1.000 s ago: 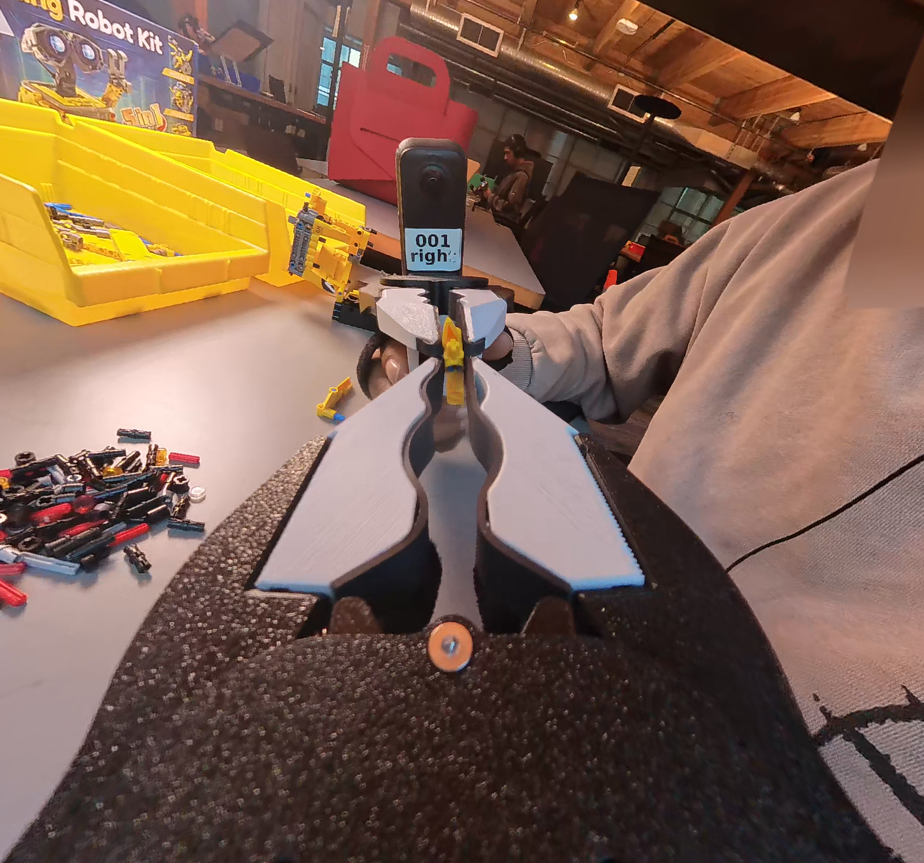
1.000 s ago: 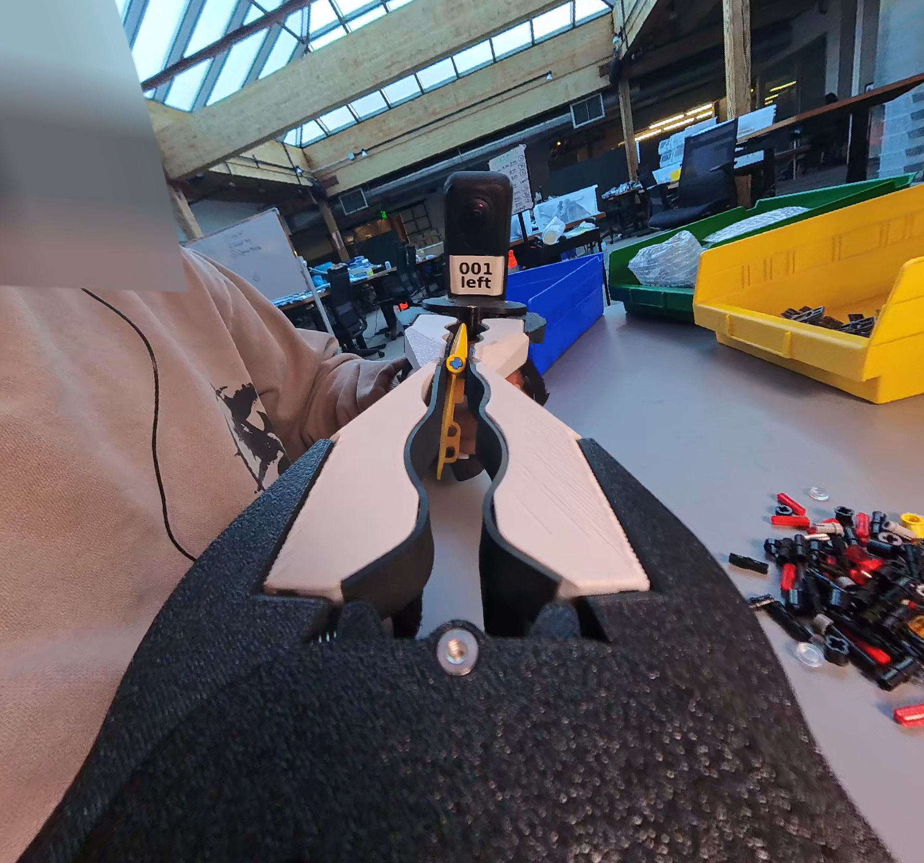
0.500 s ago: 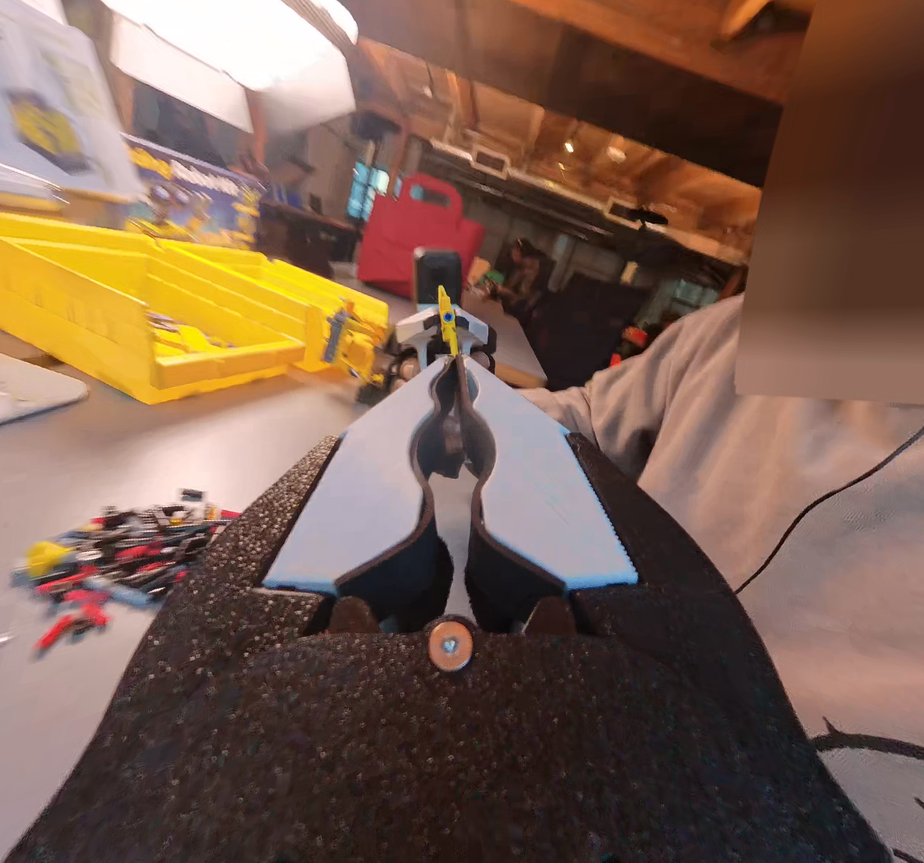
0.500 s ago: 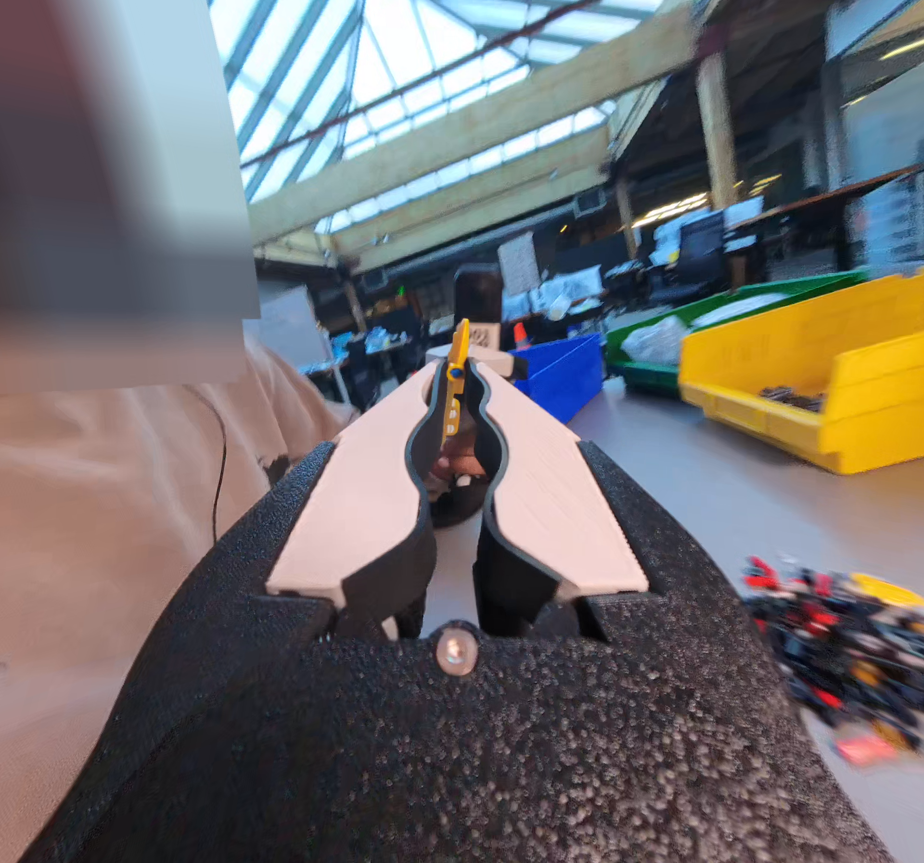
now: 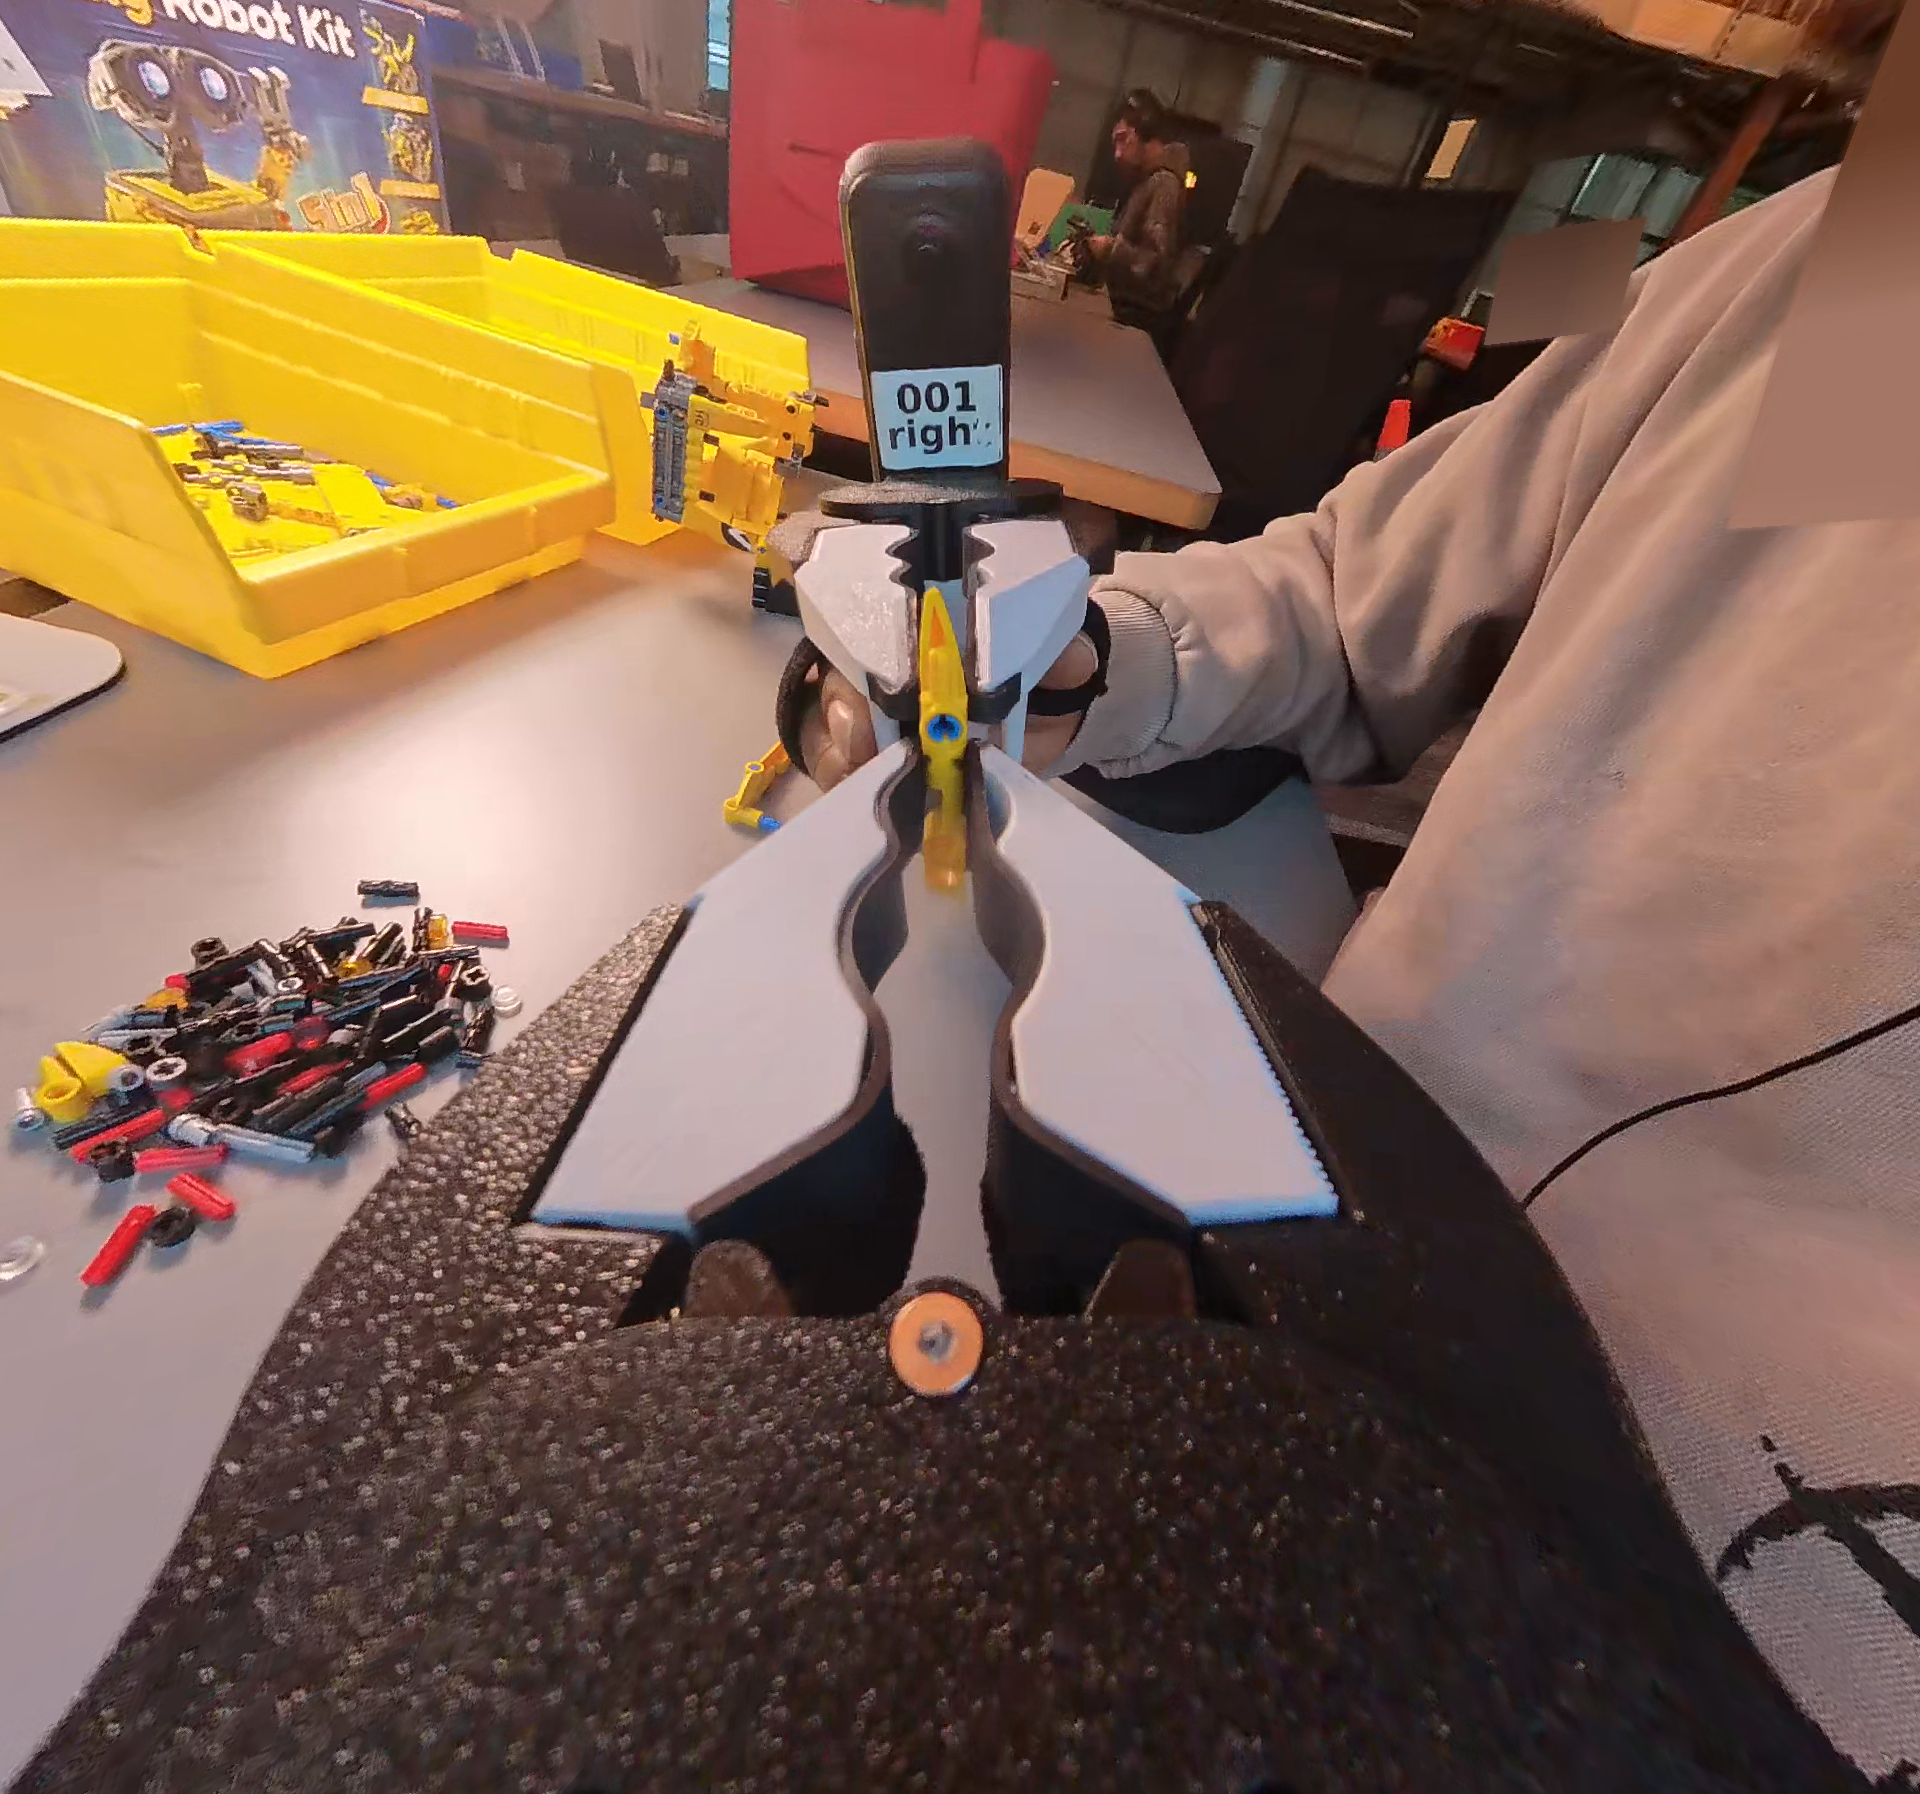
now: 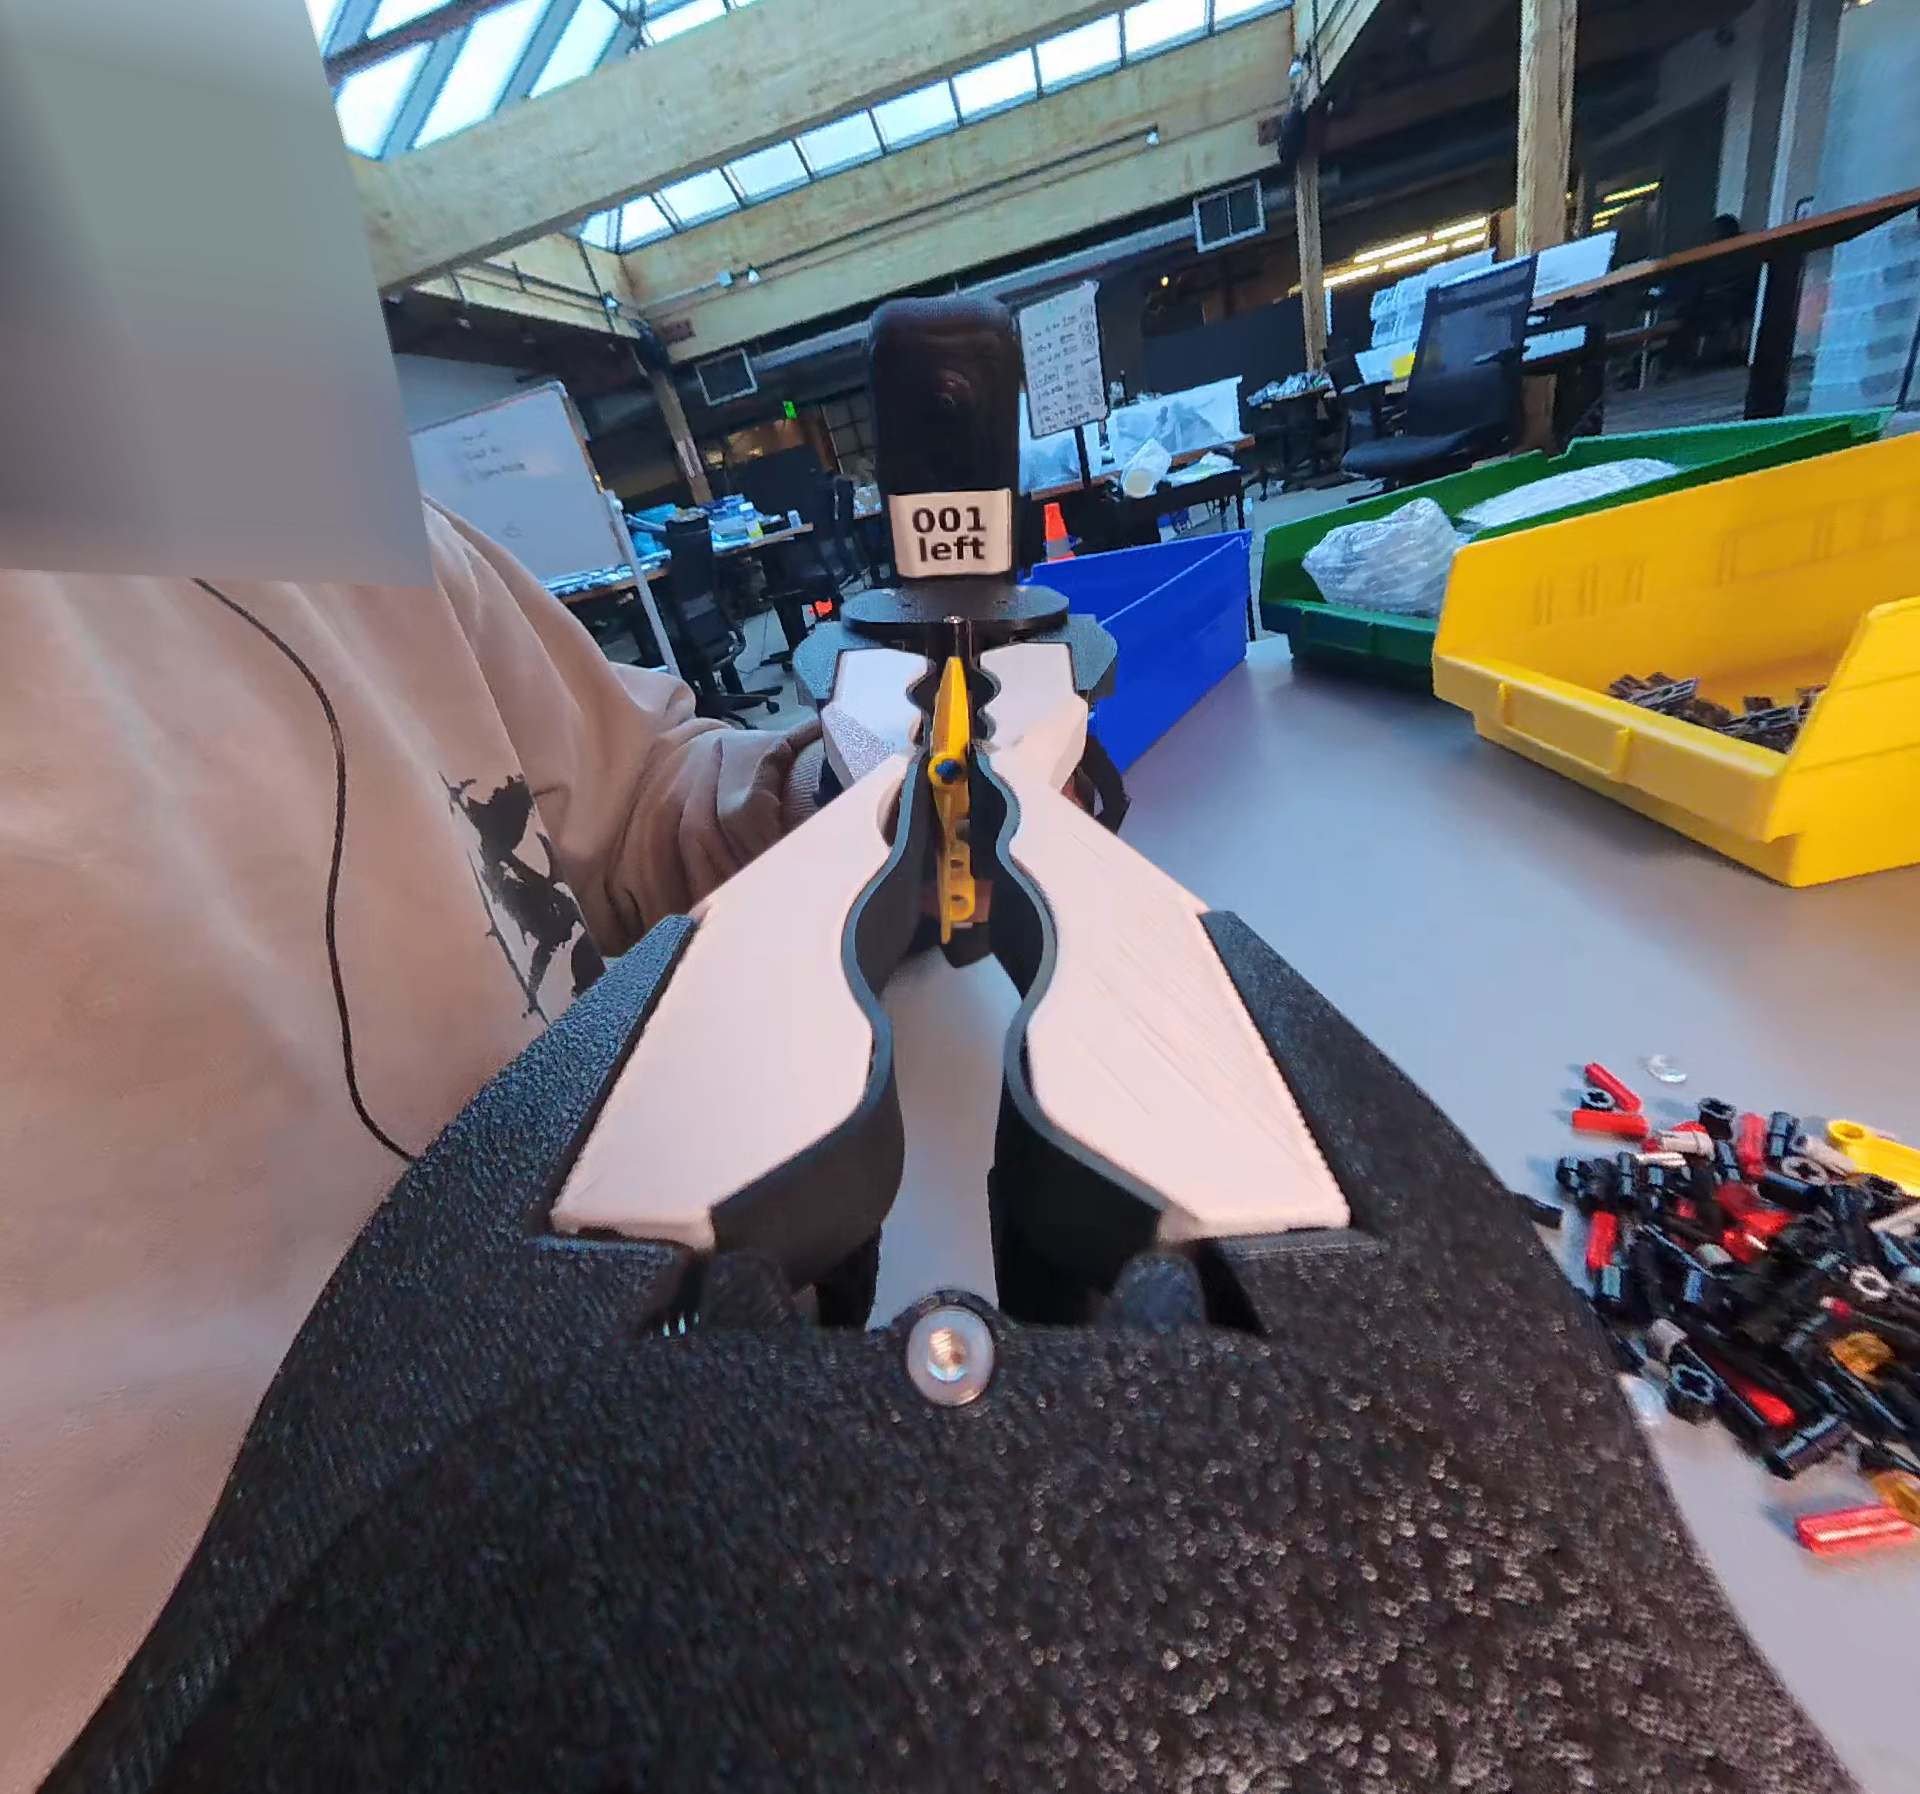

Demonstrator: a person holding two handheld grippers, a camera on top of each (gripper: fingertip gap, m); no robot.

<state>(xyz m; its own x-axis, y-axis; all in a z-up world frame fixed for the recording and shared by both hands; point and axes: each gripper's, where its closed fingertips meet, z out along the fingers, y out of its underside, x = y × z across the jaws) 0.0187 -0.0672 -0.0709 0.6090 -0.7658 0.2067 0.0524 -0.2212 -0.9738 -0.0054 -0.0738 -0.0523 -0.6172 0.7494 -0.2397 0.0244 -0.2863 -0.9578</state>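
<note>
- Yellow beam piece [image 5: 943,768]: clamped upright between both grippers, raised above worktop [image 5: 436,788], near edge.
- Left gripper [image 5: 943,814]: narrow, closed on lower portion.
- Right gripper [image 6: 951,814]: narrow, closed on same piece, facing tip-to-tip.
- Loose parts pile [image 5: 260,1038]: left; yellow bin [image 5: 312,456] beyond.

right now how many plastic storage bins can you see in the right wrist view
3, in a row along the table's far side: a blue plastic bin nearest the far hand-held gripper, a green plastic bin, then a yellow plastic bin. More may sit beyond the frame.
</note>
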